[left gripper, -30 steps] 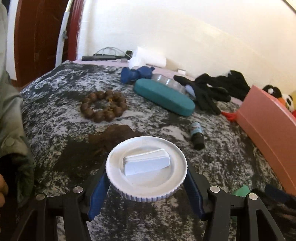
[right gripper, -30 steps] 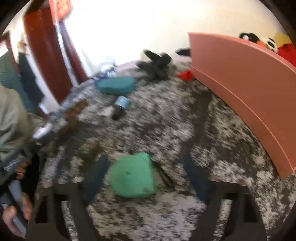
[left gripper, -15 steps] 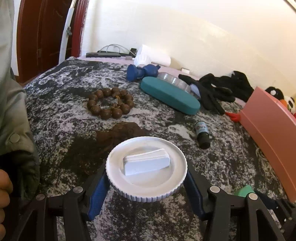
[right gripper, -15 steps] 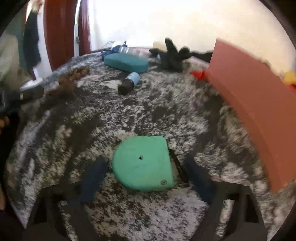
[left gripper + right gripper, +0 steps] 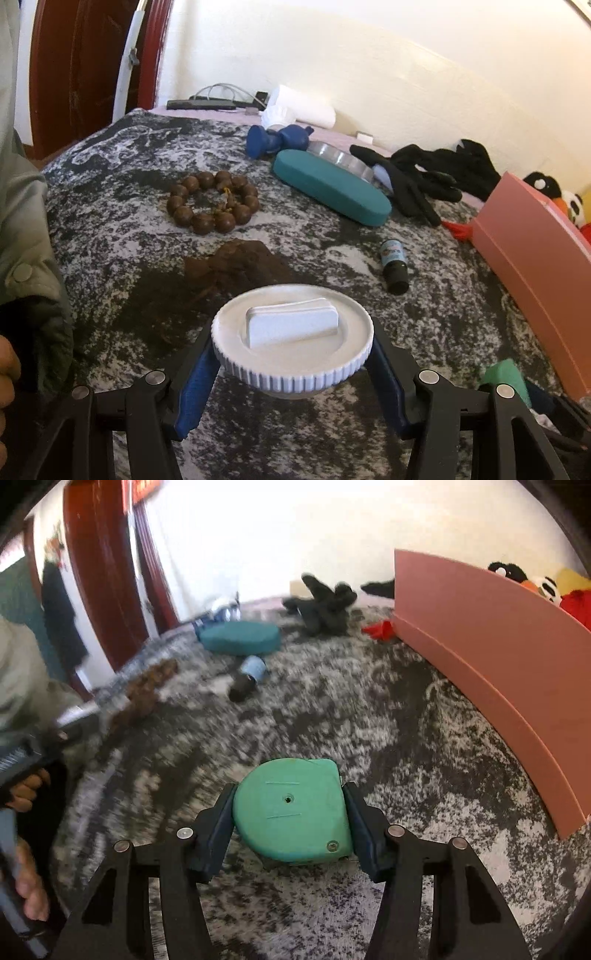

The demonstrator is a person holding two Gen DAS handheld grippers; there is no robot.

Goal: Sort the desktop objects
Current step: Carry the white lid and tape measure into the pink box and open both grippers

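My left gripper (image 5: 291, 363) holds a white ribbed lid (image 5: 291, 334) by its rim, jaws closed on it at the sides, above the near edge of the tabletop (image 5: 110, 192) with its mottled grey cloth. My right gripper (image 5: 290, 812) has its jaws against both flanks of a green tape measure (image 5: 291, 808), which lies flat on the cloth near the near edge, with the pink box (image 5: 491, 657) along the right side.

The risk I see is on the right: the tape measure has one rounded side, so I judge it could twist or squirt out when I lift it. The cloth could also snag under it and drag. On the left, the grip on the lid is narrow and only on the rim; a tilt of my wrist could let it slip down.

Against the earlier frames, the right jaws have just been closing: they stood wide on either side of the tape measure, clear of it, and now they touch it. The left view is almost unchanged, lid held the same way, the bead bracelet (image 5: 212, 203) and small bottle (image 5: 394, 266) where they were.
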